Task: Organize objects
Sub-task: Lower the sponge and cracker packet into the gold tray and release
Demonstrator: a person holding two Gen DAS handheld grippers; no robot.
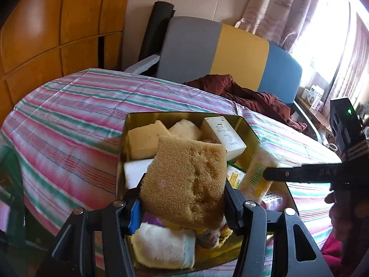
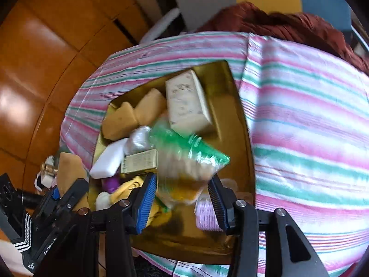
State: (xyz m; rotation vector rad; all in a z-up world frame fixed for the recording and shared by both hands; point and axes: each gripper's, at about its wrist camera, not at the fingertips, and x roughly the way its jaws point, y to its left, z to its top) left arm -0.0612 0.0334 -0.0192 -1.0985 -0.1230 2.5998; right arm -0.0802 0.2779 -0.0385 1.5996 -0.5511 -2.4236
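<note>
Both grippers over gold tin on striped bed, each with an item.

Left wrist view: left gripper [image 1: 183, 204], bottom centre, jaws part open and clamped on a tan sponge [image 1: 184, 180] held above the tin [image 1: 248, 124]. Below it a white cloth [image 1: 161, 247]; further in, yellow sponges and a white box [image 1: 224, 136]. Right gripper [image 1: 276, 173] enters from right edge with a packet [image 1: 258, 173]. Right wrist view: right gripper [image 2: 182, 198], jaws part open; the blurred green-topped packet [image 2: 186, 159] sits between them, contact not clear. Striped bedsheet [image 2: 311, 127] beyond; maroon cloth [image 2: 276, 20] at top.
</note>
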